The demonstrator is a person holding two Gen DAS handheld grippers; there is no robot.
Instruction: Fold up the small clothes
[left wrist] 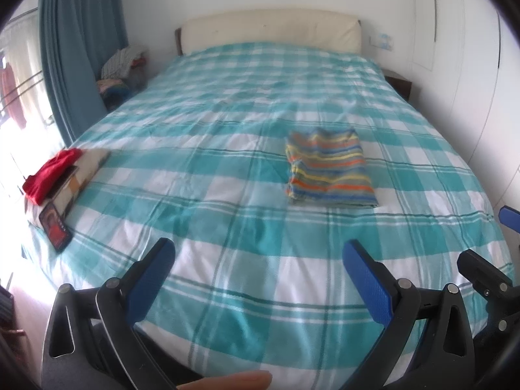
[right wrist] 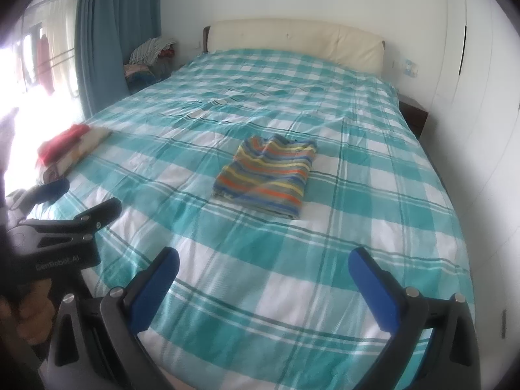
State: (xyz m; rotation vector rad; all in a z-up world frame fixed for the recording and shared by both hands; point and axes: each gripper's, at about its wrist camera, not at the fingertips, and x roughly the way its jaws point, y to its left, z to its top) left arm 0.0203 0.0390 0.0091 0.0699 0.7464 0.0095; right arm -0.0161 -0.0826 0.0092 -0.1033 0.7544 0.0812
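Observation:
A folded striped garment (left wrist: 328, 169) in orange, yellow, blue and green lies flat near the middle of the teal checked bed cover (left wrist: 227, 214); it also shows in the right wrist view (right wrist: 266, 175). My left gripper (left wrist: 258, 252) is open and empty, held above the near part of the bed, well short of the garment. My right gripper (right wrist: 265, 260) is open and empty too, above the near bed edge. The left gripper's body shows at the left of the right wrist view (right wrist: 61, 224).
A red garment (left wrist: 52, 170) lies on a folded patterned cloth (left wrist: 86, 170) at the bed's left edge, with a phone (left wrist: 55, 229) beside it. A cream headboard (left wrist: 269, 29) and a clothes pile (left wrist: 122, 65) stand at the back. A blue curtain (left wrist: 71, 42) hangs at left.

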